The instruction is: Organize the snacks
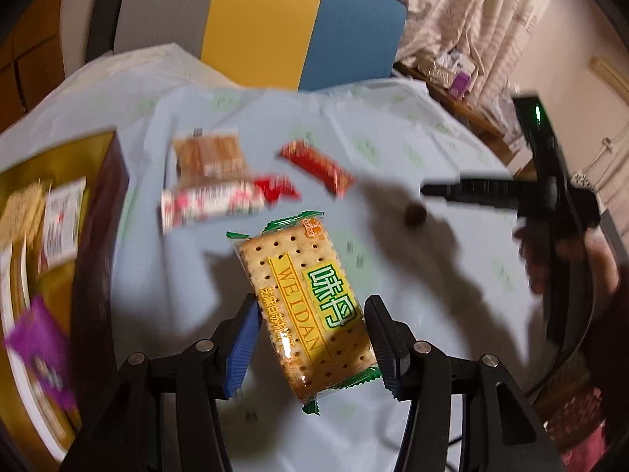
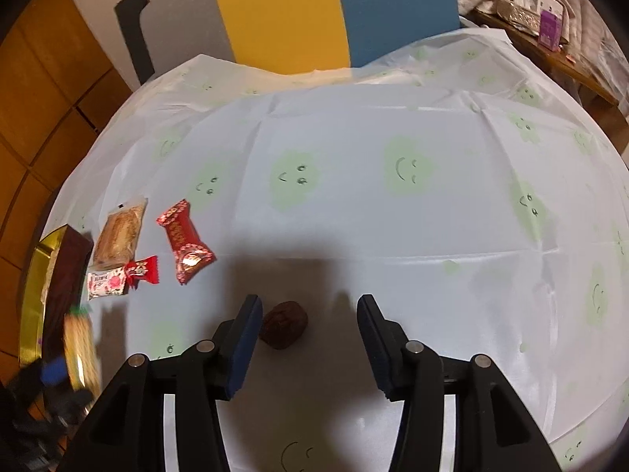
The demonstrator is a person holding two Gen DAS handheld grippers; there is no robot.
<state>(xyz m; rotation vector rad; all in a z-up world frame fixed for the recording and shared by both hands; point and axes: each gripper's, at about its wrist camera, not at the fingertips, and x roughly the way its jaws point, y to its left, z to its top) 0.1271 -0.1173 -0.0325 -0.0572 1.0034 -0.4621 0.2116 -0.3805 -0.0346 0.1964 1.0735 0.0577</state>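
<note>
So the cracker packet (image 1: 304,310) is pinched between the left gripper (image 1: 310,338) pads, hanging above the tablecloth (image 2: 393,236) and not touching it, judging by its shadow. The gold-lined box (image 1: 102,236) sits just to the left, already holding a few packets, so this looks like the carry-to-box step. Next move calls for swinging the packet over the box wall and letting go without clipping the rim.

Further out, a pastry packet (image 2: 120,234), a pink-and-white candy (image 2: 106,283) and a red candy (image 2: 184,242) lie loose on the cloth. The right gripper (image 2: 310,338) stands open around a small brown wrinkly snack (image 2: 284,324), pads not pressing it; it sits close by the left pad.
</note>
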